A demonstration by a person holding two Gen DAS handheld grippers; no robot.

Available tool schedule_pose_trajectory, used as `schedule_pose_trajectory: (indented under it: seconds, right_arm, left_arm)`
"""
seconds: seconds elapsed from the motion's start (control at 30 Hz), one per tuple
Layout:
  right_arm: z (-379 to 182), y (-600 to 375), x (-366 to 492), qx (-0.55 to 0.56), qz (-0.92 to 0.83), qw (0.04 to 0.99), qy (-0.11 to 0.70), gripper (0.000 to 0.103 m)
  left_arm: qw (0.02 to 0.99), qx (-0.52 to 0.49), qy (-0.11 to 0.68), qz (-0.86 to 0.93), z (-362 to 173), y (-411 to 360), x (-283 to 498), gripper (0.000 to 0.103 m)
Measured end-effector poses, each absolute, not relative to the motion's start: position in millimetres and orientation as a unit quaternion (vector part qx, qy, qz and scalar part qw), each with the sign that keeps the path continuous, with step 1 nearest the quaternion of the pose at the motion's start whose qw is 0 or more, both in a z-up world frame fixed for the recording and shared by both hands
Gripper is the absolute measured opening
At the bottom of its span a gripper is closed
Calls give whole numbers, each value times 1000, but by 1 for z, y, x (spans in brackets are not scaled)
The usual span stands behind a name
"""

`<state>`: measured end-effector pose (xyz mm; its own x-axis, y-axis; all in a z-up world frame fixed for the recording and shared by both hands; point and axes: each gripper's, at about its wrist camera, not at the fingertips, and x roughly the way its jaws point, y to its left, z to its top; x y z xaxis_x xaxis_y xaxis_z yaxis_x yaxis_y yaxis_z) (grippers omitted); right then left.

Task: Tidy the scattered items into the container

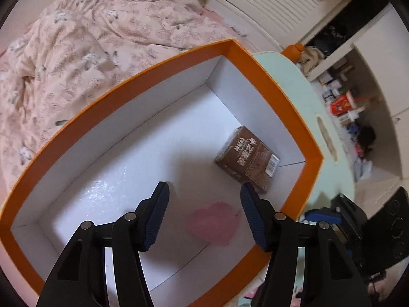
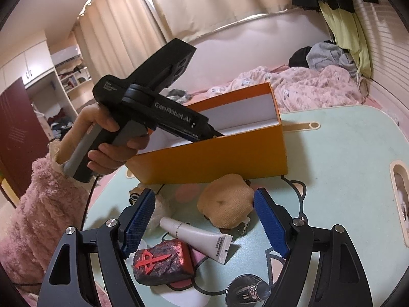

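Note:
An orange box [image 1: 265,76] with a white inside holds a brown packet [image 1: 246,157] near its right wall. My left gripper [image 1: 204,192] is open and empty, reaching inside the box above its floor; from the right wrist view it [image 2: 204,134] dips over the box [image 2: 217,156] rim. My right gripper [image 2: 204,199] is open and empty above scattered items on the table: a tan plush toy [image 2: 226,199], a white tube [image 2: 196,238], a dark block with a red symbol [image 2: 161,262] and a small shiny cylinder [image 2: 251,290].
The mint-green table [image 2: 345,166] has a handle slot [image 2: 400,199] at its right edge. A bed with a pink quilt [image 1: 76,51] lies behind the box. Cluttered shelves [image 1: 342,97] stand to the right.

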<state>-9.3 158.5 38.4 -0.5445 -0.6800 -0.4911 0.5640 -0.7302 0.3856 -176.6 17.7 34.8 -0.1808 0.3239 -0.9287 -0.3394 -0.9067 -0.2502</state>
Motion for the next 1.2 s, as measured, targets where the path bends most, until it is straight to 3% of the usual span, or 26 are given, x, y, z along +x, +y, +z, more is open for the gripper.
schedule_pose_trajectory:
  seconds: [0.13, 0.6, 1.2]
  right_arm:
    - [38, 159, -10, 318, -874, 356, -90, 80]
    - [37, 159, -12, 319, -874, 355, -88, 80]
    - [36, 160, -13, 319, -874, 357, -87, 80]
  left_arm:
    - [158, -587, 49, 793, 39, 21, -171, 60]
    - [145, -559, 78, 813, 46, 27, -168, 60]
    - [232, -575, 26, 784, 52, 77, -183, 59]
